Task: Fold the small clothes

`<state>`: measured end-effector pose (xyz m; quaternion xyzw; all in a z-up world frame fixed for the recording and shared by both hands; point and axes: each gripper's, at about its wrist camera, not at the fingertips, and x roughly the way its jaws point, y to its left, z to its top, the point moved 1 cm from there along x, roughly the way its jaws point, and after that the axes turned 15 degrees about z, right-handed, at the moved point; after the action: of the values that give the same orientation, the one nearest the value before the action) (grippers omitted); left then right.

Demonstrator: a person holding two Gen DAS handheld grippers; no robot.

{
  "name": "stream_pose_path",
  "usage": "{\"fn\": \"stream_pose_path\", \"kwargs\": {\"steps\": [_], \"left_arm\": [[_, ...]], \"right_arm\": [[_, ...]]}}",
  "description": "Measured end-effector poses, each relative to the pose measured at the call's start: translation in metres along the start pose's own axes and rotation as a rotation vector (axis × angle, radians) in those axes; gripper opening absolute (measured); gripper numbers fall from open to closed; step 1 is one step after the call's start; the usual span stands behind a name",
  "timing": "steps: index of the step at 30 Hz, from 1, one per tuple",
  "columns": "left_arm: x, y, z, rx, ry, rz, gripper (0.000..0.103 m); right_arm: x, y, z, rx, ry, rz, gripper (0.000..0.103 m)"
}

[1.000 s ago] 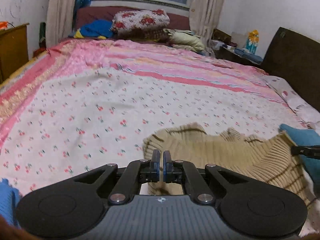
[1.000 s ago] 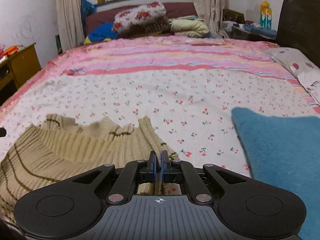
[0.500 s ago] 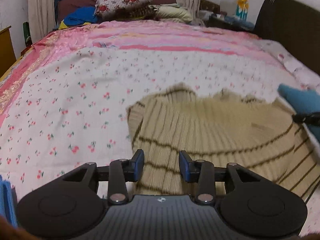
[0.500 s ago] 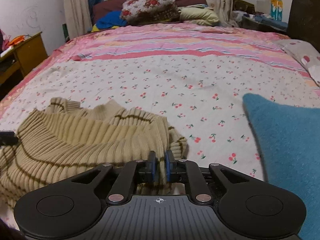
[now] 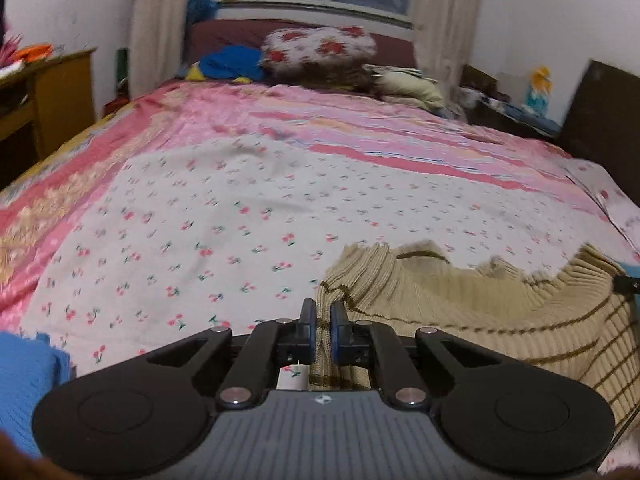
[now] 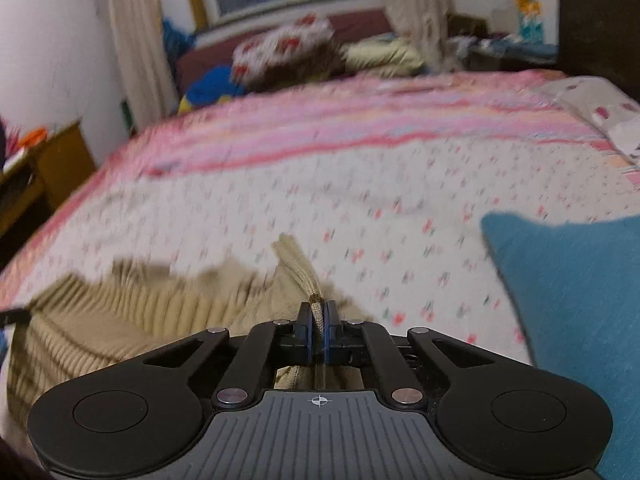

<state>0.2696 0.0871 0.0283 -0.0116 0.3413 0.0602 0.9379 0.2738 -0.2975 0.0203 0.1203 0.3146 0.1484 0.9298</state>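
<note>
While the left gripper clamps its blue pads on a bunched edge of the beige ribbed sweater, its jaws have just been closing, and the knit shows squeezed between them low in the left wrist view. Behind the pads the cloth runs under the gripper's black body, so how much is caught cannot be made out. From there the sweater spreads toward the lower right of that frame, brown stripes crossing it, its far side cut off by the edge. The right gripper has also just been closing and pinches a narrow fold of the same sweater, which stands up between the pads; the rest trails to the lower left, badly blurred. Beneath lies the cherry-print bedspread. A teal cloth fills the right edge of the right wrist view, partly cut off, and a blue cloth pokes in at the lower left of the left one
</note>
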Motion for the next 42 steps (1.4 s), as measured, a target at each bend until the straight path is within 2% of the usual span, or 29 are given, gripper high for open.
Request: {"fn": "stream_pose_path", "kwargs": {"steps": [2,5,8,12,16,18,21,24,26,30,32,33,34,36,42], "left_arm": [[0.011,-0.002,-0.006,0.011,0.011,0.041,0.015],[0.021,-0.002,-0.018,0.017,0.052,0.049,0.015],[0.017,0.0,-0.023,0.032,0.048,0.046,0.016],[0.009,0.005,-0.015,0.009,0.029,0.045,0.018],[-0.002,0.006,-0.006,0.018,-0.034,0.083,0.018],[-0.011,0.002,-0.002,0.029,-0.065,0.056,0.018],[-0.022,-0.018,0.0,0.126,-0.103,0.009,0.018],[-0.024,-0.04,-0.001,0.207,-0.1,-0.055,0.02],[-0.025,-0.053,-0.007,0.256,-0.099,-0.081,0.025],[-0.02,-0.063,-0.024,0.292,-0.053,-0.107,0.028],[-0.016,-0.067,-0.032,0.316,-0.038,-0.095,0.028],[-0.015,-0.068,-0.035,0.327,-0.033,-0.091,0.028],[-0.015,-0.068,-0.037,0.329,-0.031,-0.092,0.029],[-0.015,-0.069,-0.035,0.322,-0.035,-0.097,0.029],[-0.022,-0.066,-0.015,0.245,-0.117,-0.115,0.029]], "right_arm": [[0.007,-0.001,0.001,0.011,-0.014,-0.022,0.004],[0.034,0.0,-0.013,-0.073,0.074,-0.113,0.004],[0.043,-0.001,-0.027,-0.094,0.135,-0.131,0.004],[0.031,0.0,-0.018,-0.083,0.095,-0.139,0.013],[0.011,0.015,0.0,-0.125,-0.006,-0.149,0.021],[0.005,0.027,0.005,-0.148,-0.014,-0.081,0.022],[0.013,0.052,0.001,-0.208,0.063,0.085,0.022],[0.031,0.076,-0.005,-0.281,0.122,0.153,0.022],[0.044,0.088,-0.007,-0.29,0.165,0.197,0.024],[0.071,0.095,-0.017,-0.288,0.298,0.26,0.04],[0.08,0.094,-0.027,-0.279,0.332,0.233,0.039],[0.082,0.094,-0.031,-0.283,0.329,0.223,0.034],[0.082,0.095,-0.032,-0.288,0.315,0.211,0.019],[0.079,0.096,-0.031,-0.259,0.291,0.208,0.006],[0.06,0.089,-0.008,-0.185,0.135,0.219,0.003]]}}
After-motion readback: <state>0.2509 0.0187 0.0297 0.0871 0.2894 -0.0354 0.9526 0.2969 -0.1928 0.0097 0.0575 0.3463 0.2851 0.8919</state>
